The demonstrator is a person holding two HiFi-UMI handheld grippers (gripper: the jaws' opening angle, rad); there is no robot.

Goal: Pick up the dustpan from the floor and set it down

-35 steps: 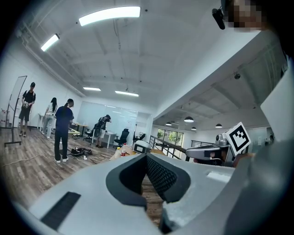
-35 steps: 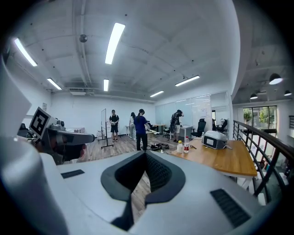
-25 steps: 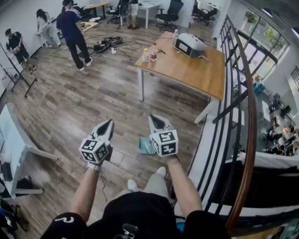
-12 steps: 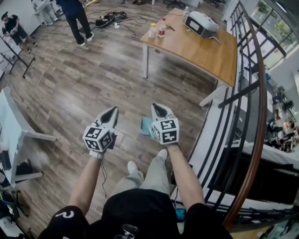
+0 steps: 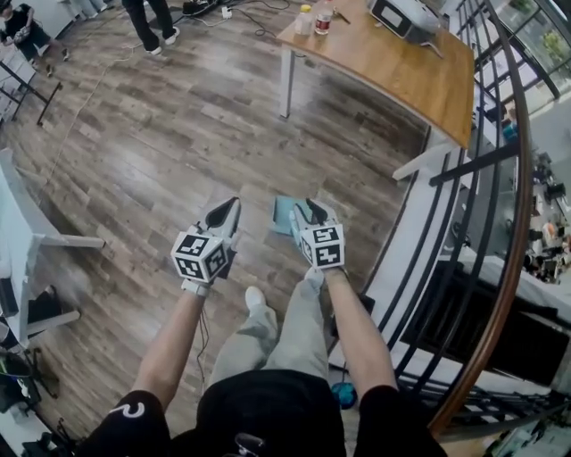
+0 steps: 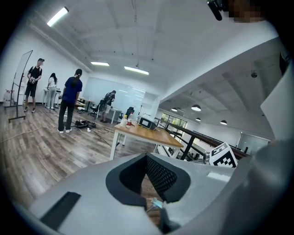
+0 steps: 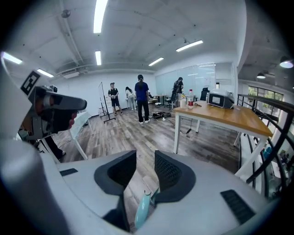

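Observation:
A teal dustpan (image 5: pixel 282 214) lies flat on the wooden floor just ahead of my feet. My right gripper (image 5: pixel 308 211) hangs low beside its right edge. Its jaws are opening, and the pads touch nothing. In the right gripper view the dustpan's pale teal handle (image 7: pixel 142 212) shows through the gap below the right gripper (image 7: pixel 146 173). My left gripper (image 5: pixel 230 212) hovers to the left of the dustpan, apart from it. In the left gripper view a narrow gap stands between the pads of the left gripper (image 6: pixel 146 178), and a bit of the dustpan (image 6: pixel 157 204) shows under them.
A wooden table (image 5: pixel 403 67) with bottles (image 5: pixel 308 18) and a grey device (image 5: pixel 403 12) stands ahead on the right. A dark railing (image 5: pixel 500 187) runs along the right side. A white table frame (image 5: pixel 40 239) is at the left. A person's legs (image 5: pixel 150 20) stand far off.
Both grippers have sunk toward the floor and now sit close on either side of the dustpan. My head has tilted further down, so the table has slid up the picture.

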